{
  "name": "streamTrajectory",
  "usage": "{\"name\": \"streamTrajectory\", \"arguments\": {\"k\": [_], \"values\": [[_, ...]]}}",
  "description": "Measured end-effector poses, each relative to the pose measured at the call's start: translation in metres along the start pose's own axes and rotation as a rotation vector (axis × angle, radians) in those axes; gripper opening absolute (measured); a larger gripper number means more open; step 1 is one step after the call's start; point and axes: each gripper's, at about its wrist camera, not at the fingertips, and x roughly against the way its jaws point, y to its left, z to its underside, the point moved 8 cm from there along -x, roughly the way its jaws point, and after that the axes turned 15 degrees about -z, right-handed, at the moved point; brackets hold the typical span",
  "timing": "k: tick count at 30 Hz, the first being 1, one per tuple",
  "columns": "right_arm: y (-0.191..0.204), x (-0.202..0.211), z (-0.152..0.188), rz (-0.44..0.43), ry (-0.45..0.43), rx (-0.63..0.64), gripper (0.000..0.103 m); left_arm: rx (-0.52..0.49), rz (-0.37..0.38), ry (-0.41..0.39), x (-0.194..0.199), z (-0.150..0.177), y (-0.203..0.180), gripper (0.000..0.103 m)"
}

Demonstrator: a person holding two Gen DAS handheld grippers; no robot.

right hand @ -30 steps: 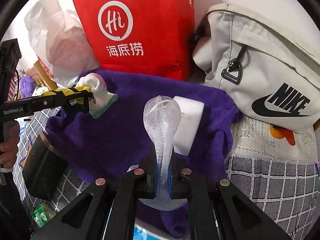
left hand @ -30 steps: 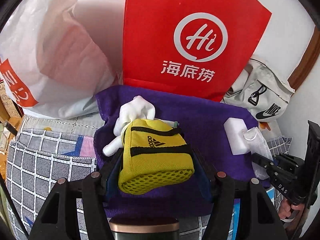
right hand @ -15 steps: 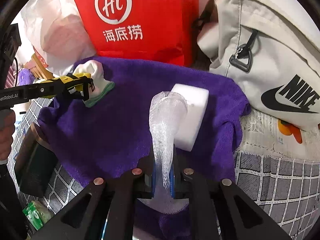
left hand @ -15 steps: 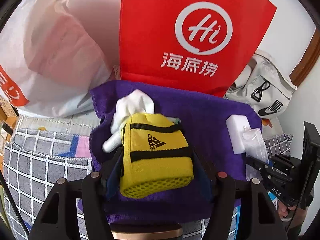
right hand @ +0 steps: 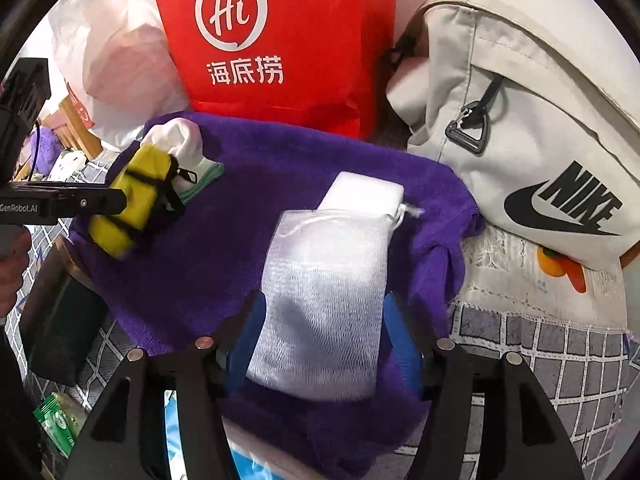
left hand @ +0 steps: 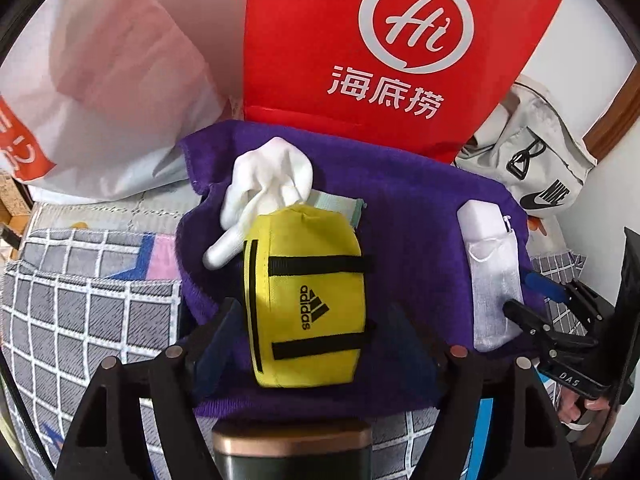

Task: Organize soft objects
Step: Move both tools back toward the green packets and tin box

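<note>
A yellow Adidas pouch (left hand: pixel 308 300) lies flat on the purple towel (left hand: pixel 416 216), leaning against a white sock (left hand: pixel 272 180). My left gripper (left hand: pixel 310 344) straddles the pouch; its jaws are opening and the pads stand clear of the pouch's sides. In the right wrist view a white mesh bag (right hand: pixel 324 292) lies flat on the towel (right hand: pixel 280 160), its top overlapping a white foam block (right hand: pixel 364 194). My right gripper (right hand: pixel 324 340) has the bag between its opening jaws, and the blue pads do not press it.
A red paper bag (left hand: pixel 380 60) and a white plastic bag (left hand: pixel 100 80) stand behind the towel. A grey Nike bag (right hand: pixel 540 140) crowds the right side. A checked cover (left hand: pixel 80 300) lies under everything. A dark box (right hand: pixel 60 320) sits at the left.
The right jaws went from shut on the upright mesh bag to open, and the bag dropped flat. The left jaws widened and the yellow pouch settled flat on the towel.
</note>
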Motion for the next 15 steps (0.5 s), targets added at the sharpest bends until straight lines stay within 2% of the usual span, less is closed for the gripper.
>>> {"name": "streamTrajectory", "arguments": {"k": [4, 6, 10, 15], "values": [[0.004, 0.011, 0.004, -0.002, -0.005, -0.004, 0.064, 0.011, -0.010, -0.020, 0.017, 0.005, 0.004, 0.076], [0.008, 0.020, 0.006, 0.012, -0.014, 0.000, 0.068, 0.021, -0.016, -0.044, 0.028, 0.007, 0.007, 0.076], [0.024, 0.047, 0.015, 0.009, -0.062, 0.004, 0.068, 0.041, -0.050, -0.114, 0.057, 0.014, 0.018, 0.076], [0.060, 0.082, 0.038, -0.022, -0.111, 0.023, 0.068, 0.077, -0.020, -0.173, 0.099, 0.037, 0.027, 0.075]]}}
